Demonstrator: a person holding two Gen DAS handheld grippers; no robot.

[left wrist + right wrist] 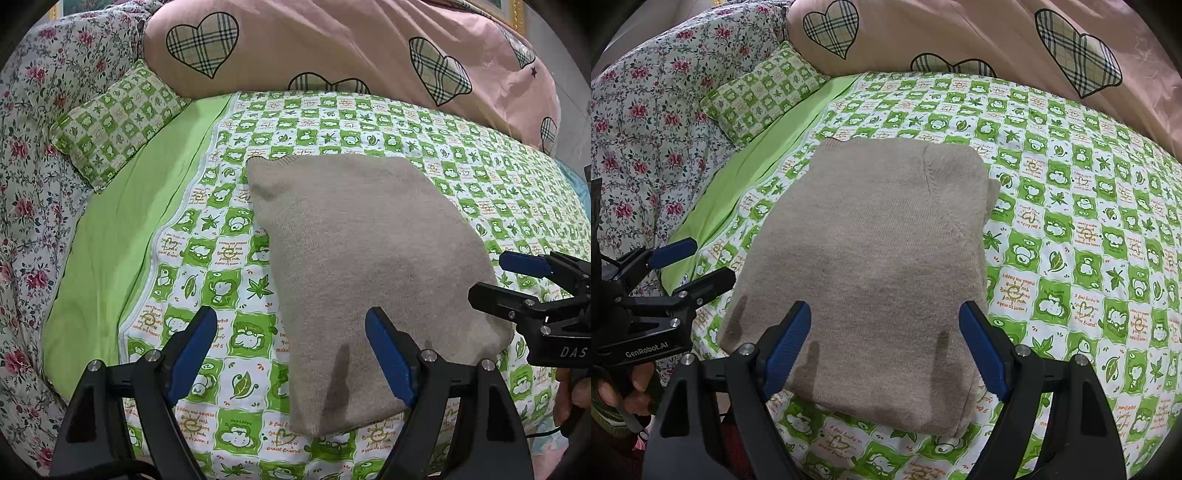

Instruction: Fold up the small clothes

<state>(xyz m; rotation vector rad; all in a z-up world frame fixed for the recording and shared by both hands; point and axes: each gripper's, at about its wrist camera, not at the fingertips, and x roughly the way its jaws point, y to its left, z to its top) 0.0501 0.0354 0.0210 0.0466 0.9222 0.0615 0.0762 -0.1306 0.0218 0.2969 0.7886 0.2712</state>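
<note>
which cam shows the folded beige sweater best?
Right wrist view: the whole folded beige sweater sits centred, all four edges and a sleeve seam visible. Left wrist view shows it off to the right, near corner covered by the left gripper's finger.

1. My left gripper [291, 350] points down with its blue fingers [192, 350] wide apart, holding nothing.
2. My right gripper [884, 347] is also spread wide and holds nothing.
3. A hand [631, 387] holds the left one's handle.
</note>
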